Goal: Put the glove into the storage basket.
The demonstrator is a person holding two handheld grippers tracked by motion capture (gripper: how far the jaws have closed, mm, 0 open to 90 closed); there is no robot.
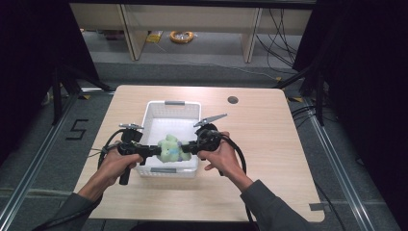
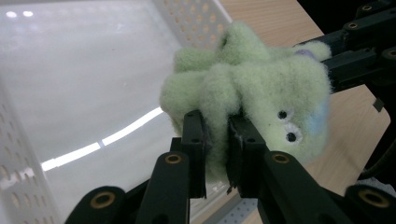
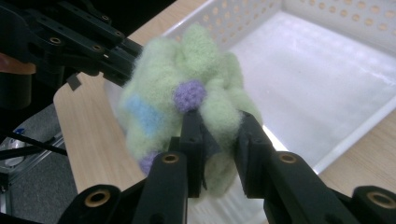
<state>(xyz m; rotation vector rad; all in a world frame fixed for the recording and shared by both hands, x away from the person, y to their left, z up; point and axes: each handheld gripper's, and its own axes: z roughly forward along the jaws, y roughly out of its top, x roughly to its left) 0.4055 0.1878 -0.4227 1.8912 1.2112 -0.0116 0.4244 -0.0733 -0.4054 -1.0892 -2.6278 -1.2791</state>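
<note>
A pale green plush toy is held from both sides above the near end of a white perforated basket, which stands on a light wooden desk. In the high view the left tool is seen coming in from the left and the right tool from the right, each carried level in a hand, with the toy pinched between them; little of the toy beyond its colour can be made out there.

In the left gripper view the left tool is seen nearly closed, a fold of green fleece squeezed between its two black jaws. Two small black-and-white eyes and a light blue patch are shown on that side of the toy, and the other tool's black jaws are seen gripping it at the upper right. The smooth white floor of the basket lies behind.

In the right gripper view the right tool is likewise clamped on a lobe of the toy, its jaws a little wider apart. A purple knitted knob, a second purple spot lower down and a blue stripe are revealed here, while the eyes are hidden. The basket's holed wall is seen beyond.
</note>
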